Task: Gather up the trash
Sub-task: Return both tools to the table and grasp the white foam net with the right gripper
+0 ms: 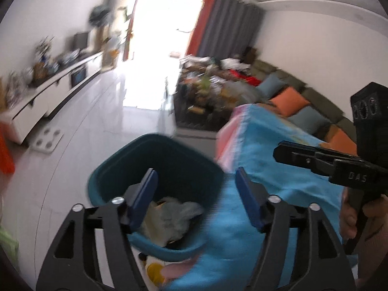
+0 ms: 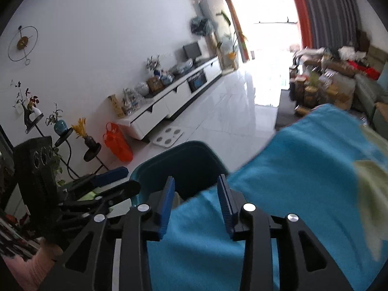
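Both tools spread, nothing held: left tool [image 1: 195, 181] above teal bin [image 1: 155, 169] holding trash [image 1: 169, 215]. Next trash should be sought on blue-clothed worktop [image 1: 278, 157]; right tool [image 2: 196, 189].

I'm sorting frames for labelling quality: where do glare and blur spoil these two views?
Left wrist view: the doorway is blown out white, the sideboard and coffee-table clutter smear with motion blur, and the teal bin is soft. Right wrist view: same doorway glare, a sharper sideboard, and a blurred blue cloth. Both bend straight lines at the edges.
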The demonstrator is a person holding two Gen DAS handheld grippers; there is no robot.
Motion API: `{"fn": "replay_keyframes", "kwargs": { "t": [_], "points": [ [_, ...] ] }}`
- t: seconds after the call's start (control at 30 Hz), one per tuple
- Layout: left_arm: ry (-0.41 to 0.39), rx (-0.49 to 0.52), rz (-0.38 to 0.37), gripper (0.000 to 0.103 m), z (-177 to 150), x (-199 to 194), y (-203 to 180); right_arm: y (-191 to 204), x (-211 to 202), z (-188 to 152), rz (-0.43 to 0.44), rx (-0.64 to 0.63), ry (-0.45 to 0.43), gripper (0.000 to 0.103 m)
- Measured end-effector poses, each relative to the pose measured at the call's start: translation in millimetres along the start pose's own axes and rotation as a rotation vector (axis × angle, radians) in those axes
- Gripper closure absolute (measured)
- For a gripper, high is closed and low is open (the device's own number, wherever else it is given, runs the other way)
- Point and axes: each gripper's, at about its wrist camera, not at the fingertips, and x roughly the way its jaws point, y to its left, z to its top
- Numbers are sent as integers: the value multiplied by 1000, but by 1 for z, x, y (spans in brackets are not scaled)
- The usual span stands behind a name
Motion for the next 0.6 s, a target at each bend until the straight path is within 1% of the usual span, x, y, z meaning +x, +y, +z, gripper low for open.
{"fn": "replay_keyframes", "kwargs": {
  "t": [0.07,0.1,0.17,0.2,0.23,0.3,0.4,0.5,0.6],
  "points": [
    [-9,47,-66,33,0,-3,-25,-10,-25,-8,-26,0,-32,65],
    [-10,61,-87,32,-1,-4,-35,-15,-35,-12,-41,5,-45,64],
    [5,107,-166,32,-4,0,-65,-30,-63,-25,-84,26,-73,64],
    [12,124,-189,32,-7,1,-77,-34,-71,-29,-101,35,-81,64],
    [27,151,-230,32,-9,6,-95,-44,-87,-37,-138,53,-95,64],
    [53,191,-294,32,-15,14,-125,-59,-105,-49,-185,88,-111,64],
    [88,245,-373,32,-25,23,-162,-86,-138,-68,-271,153,-137,64],
    [140,305,-472,33,-37,34,-208,-114,-170,-85,-355,237,-167,64],
    [185,348,-520,34,-49,44,-242,-137,-196,-104,-418,307,-199,64]
  ]
}}
